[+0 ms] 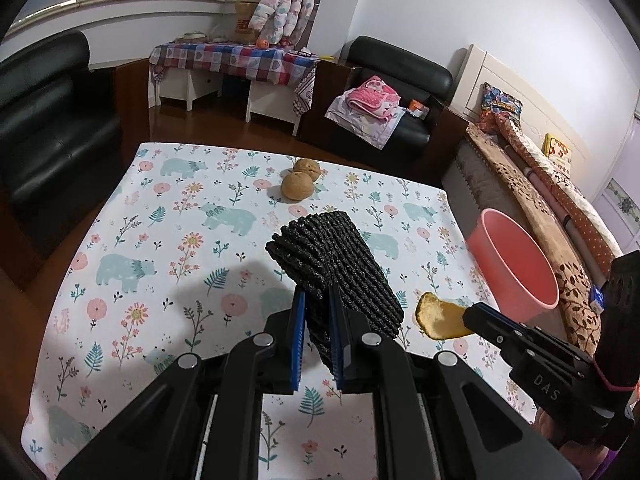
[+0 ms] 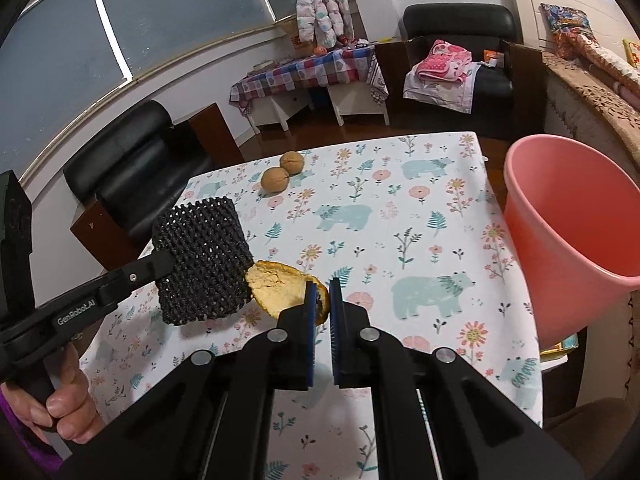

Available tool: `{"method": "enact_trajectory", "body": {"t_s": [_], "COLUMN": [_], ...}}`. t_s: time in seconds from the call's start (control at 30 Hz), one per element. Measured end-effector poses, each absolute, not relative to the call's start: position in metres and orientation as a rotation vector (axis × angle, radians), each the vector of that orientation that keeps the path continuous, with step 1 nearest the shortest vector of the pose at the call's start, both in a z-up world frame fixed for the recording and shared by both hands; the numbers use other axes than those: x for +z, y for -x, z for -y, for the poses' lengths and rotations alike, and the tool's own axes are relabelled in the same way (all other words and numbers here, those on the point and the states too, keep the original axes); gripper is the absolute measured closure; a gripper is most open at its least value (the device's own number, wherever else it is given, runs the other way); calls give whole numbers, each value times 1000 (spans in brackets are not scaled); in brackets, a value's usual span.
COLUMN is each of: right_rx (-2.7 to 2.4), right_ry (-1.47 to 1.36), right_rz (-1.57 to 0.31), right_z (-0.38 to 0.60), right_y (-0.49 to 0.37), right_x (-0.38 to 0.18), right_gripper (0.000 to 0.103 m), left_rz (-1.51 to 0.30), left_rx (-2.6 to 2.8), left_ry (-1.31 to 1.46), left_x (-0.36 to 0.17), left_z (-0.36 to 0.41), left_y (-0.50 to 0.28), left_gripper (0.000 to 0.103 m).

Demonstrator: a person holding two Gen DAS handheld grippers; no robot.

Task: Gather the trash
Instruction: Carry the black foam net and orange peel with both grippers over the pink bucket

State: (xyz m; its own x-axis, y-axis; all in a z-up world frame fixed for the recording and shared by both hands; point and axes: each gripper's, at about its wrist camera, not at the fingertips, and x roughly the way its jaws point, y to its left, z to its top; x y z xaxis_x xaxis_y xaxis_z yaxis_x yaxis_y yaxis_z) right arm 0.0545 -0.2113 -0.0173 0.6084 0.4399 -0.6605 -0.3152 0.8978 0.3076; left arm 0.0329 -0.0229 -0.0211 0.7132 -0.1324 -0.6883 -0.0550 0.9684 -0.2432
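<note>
My left gripper is shut on a black woven mat and holds it above the table; the mat also shows in the right wrist view. My right gripper is shut on a yellow-orange fruit peel, held just right of the mat; the peel also shows in the left wrist view. A pink bucket stands off the table's right edge, also in the left wrist view. Two brown round peel halves lie at the table's far side.
The table has a floral bear-print cloth. Black armchairs stand to the left and behind. A bed runs along the right, behind the bucket. A checked-cloth side table is at the back.
</note>
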Motion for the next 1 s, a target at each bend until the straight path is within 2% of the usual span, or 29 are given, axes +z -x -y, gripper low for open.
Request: {"method": "enact_trajectory", "body": {"t_s": [1.0], "right_rx": [203], "right_ry": [-310], "right_rz": [-691], "right_z": [318], "right_y": [-66], "right_x": [-6], "right_gripper": [96], "left_rz": [-762], "left_rx": [-183], "left_ry": [72], "left_x": [-2], "left_z": [122], "left_y": [-83], "left_gripper": [93]}}
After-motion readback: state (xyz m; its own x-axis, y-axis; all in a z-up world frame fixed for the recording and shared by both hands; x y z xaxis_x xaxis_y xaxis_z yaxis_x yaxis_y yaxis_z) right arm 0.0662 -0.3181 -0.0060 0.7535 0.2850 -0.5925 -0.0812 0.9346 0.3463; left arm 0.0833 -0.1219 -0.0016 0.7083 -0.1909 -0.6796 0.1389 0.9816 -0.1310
